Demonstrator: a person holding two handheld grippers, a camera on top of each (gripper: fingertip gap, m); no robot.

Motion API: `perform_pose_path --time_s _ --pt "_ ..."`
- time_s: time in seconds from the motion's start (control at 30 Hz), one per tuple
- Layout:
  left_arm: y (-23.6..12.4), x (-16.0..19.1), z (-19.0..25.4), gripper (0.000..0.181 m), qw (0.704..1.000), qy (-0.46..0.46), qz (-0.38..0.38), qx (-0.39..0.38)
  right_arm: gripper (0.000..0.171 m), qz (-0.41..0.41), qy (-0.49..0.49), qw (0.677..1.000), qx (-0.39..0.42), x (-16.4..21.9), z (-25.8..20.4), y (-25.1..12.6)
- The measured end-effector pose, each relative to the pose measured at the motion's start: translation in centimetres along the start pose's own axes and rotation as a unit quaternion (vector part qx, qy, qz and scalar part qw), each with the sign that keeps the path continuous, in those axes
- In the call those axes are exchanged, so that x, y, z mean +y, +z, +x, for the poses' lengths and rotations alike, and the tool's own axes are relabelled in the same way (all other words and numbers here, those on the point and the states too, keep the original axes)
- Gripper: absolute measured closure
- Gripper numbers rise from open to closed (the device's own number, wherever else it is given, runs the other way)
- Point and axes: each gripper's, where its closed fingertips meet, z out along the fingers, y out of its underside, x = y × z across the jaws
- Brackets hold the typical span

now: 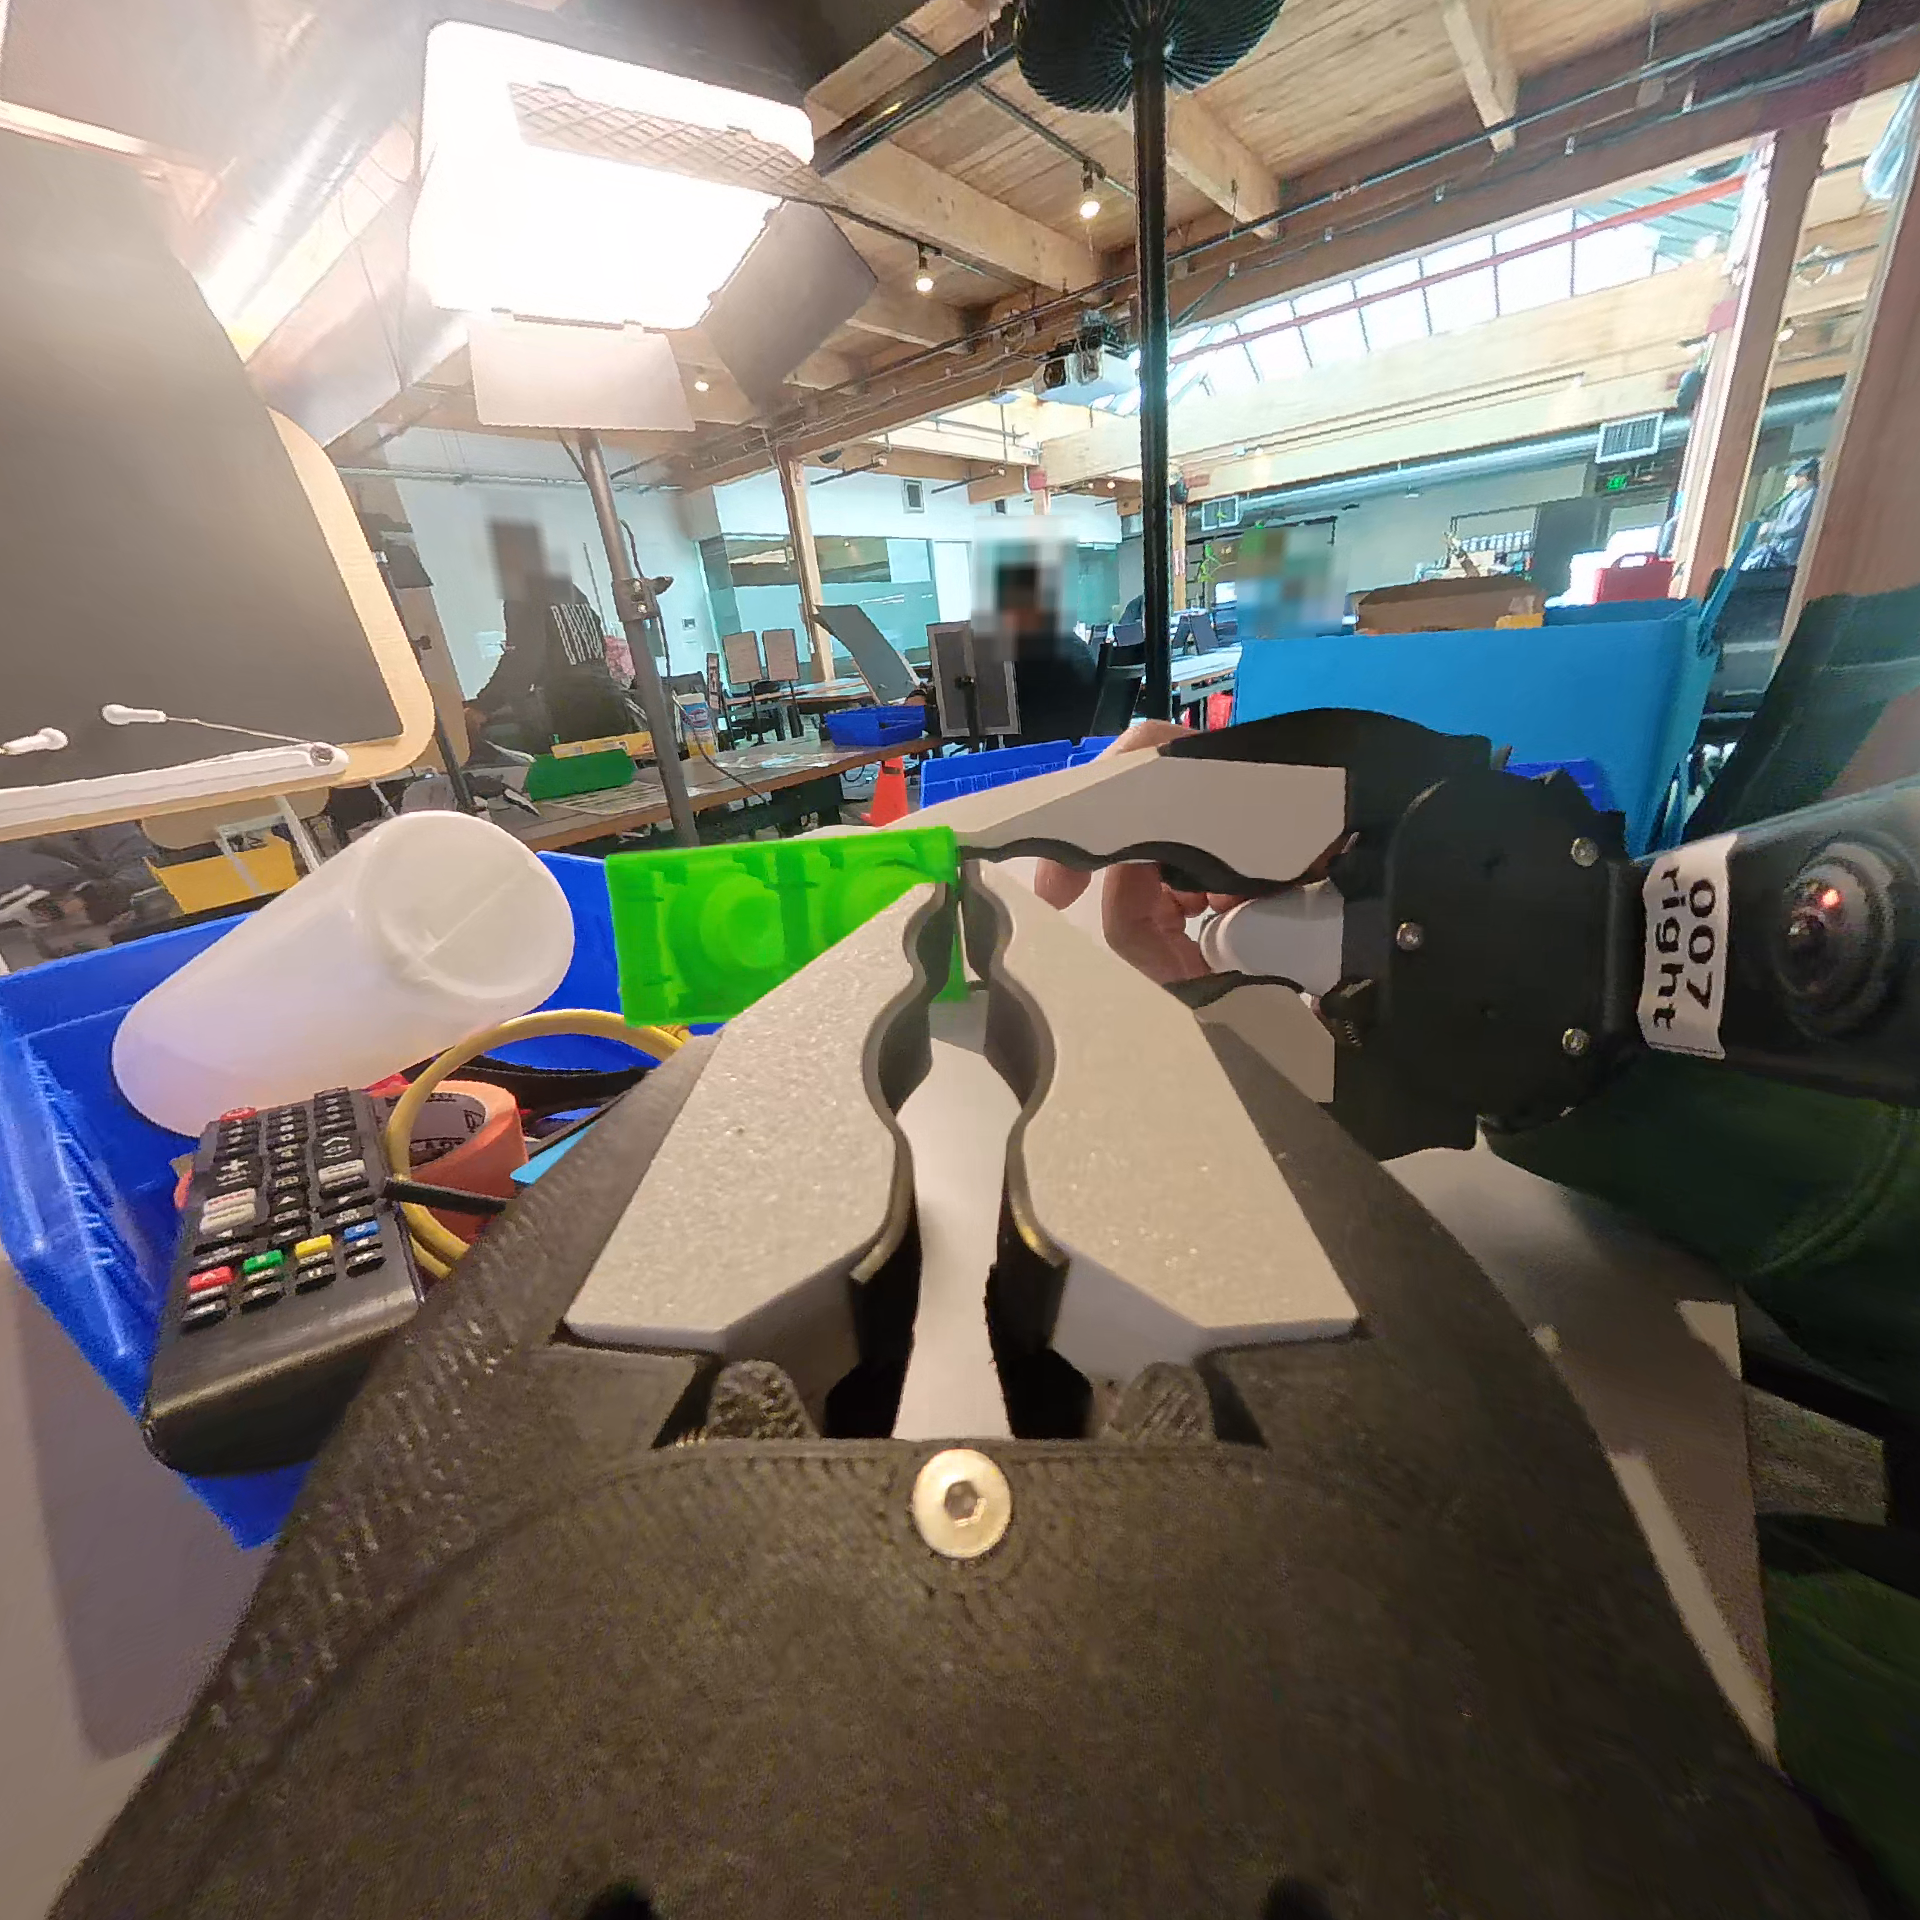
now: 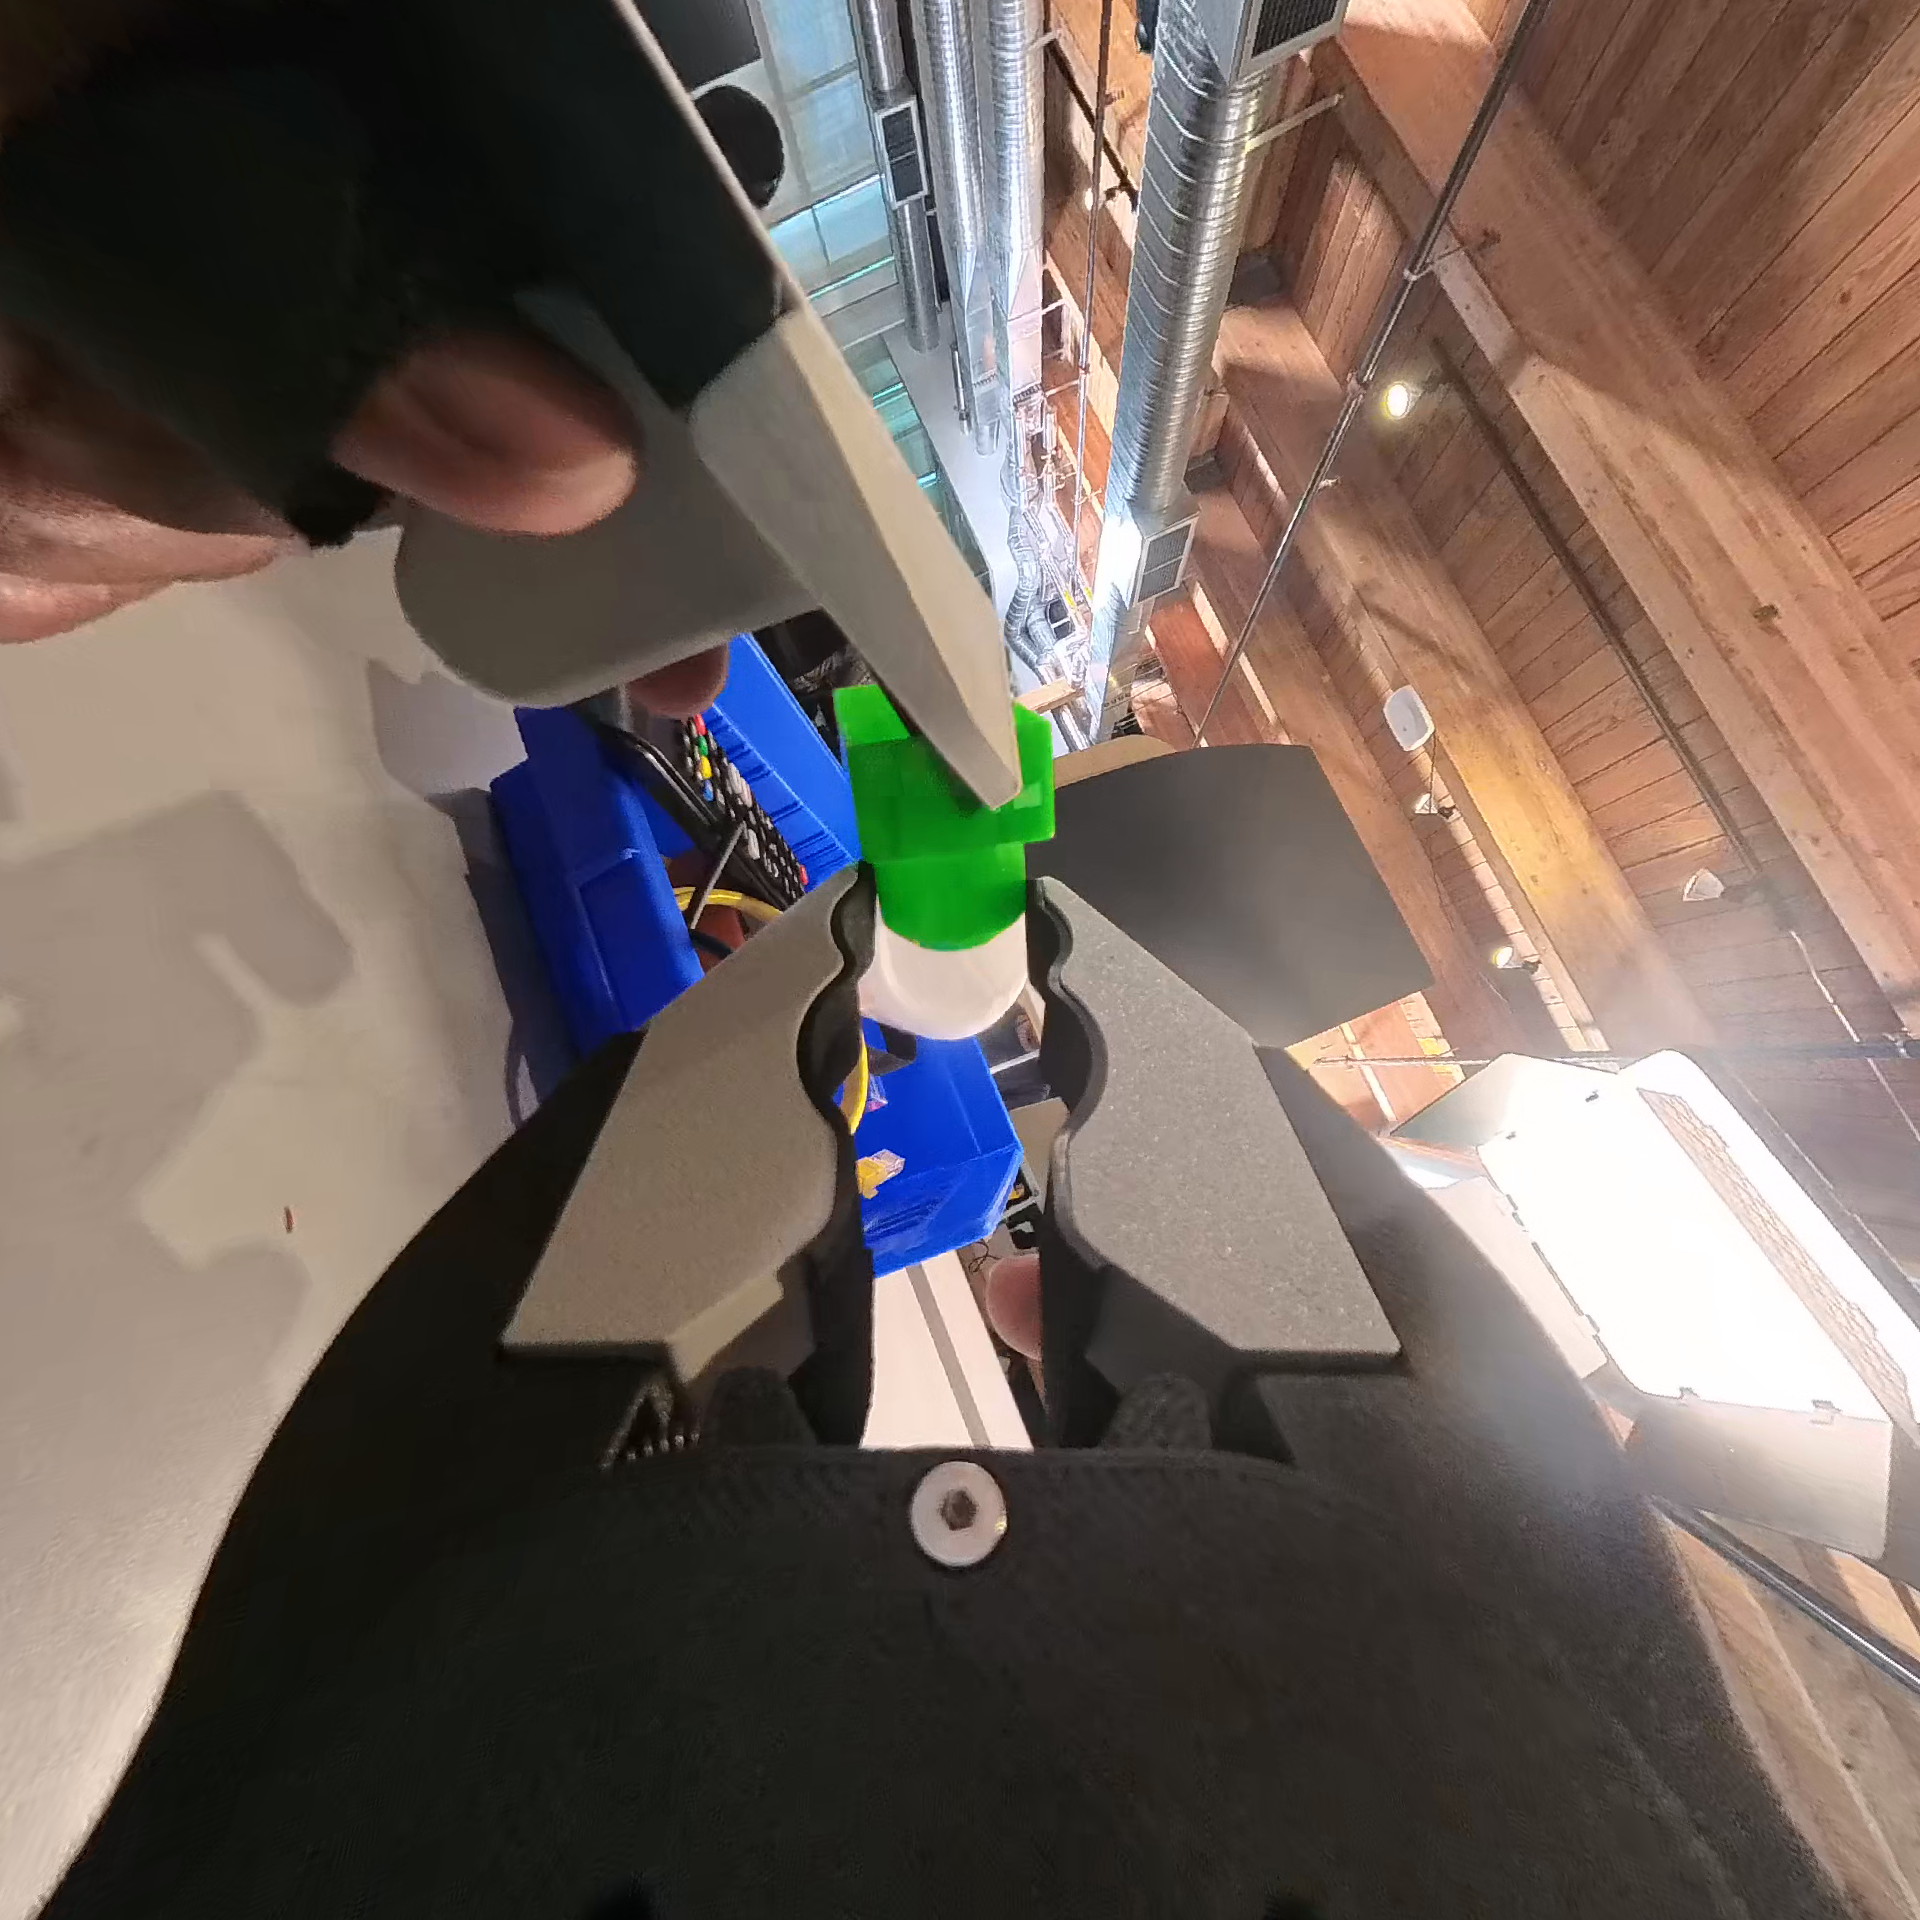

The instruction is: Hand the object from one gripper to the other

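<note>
**Above a blue bin, green block gripped from two sides**

Over the cluttered blue bin [image 1: 62, 1143], a bright green plastic block [image 1: 758, 925] held in mid-air, pinched at one end between the nearly closed tips of the left gripper [image 1: 961, 904]. From the right, the right gripper [image 2: 945, 894] clamped narrow across the same block [image 2: 940, 883], its fingers crossing the left's. Below in the bin: black remote control [image 1: 281, 1257], white cylindrical container [image 1: 343, 966], orange tape roll [image 1: 473, 1132], yellow cable [image 1: 488, 1039].
</note>
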Motion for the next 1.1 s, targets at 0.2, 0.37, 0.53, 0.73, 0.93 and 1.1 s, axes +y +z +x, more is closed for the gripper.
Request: perform_pose_path --time_s 0.2,0.37,0.53,0.73,0.93,1.1 --pt "-0.8 -1.3 -1.5 0.18 0.992 -0.111 0.051 0.011 0.142 -0.006 0.016 1.0 0.007 0.2 0.4 0.0" --pt "-2.0 -3.0 -2.9 0.18 0.943 -0.293 0.139 0.081 0.139 0.019 0.083 0.996 -0.001 -1.1 0.8 -0.2" --pt "-2.9 -3.7 -4.5 0.18 0.843 -0.471 0.208 0.156 0.131 0.033 0.122 0.992 -0.002 -2.8 0.4 0.0" --pt "-2.8 -3.7 -4.3 0.181 0.831 -0.487 0.208 0.171 0.12 -0.004 0.042 0.998 0.036 -2.6 -0.2 0.7" --pt "-2.5 -3.7 -3.6 0.18 0.845 -0.466 0.197 0.173 0.119 0.004 0.07 0.995 0.075 -2.8 1.5 0.2" --pt "-2.3 -4.0 -3.2 0.18 0.834 -0.477 0.202 0.188 0.119 -0.006 0.079 0.994 0.079 -2.7 1.5 0.4"
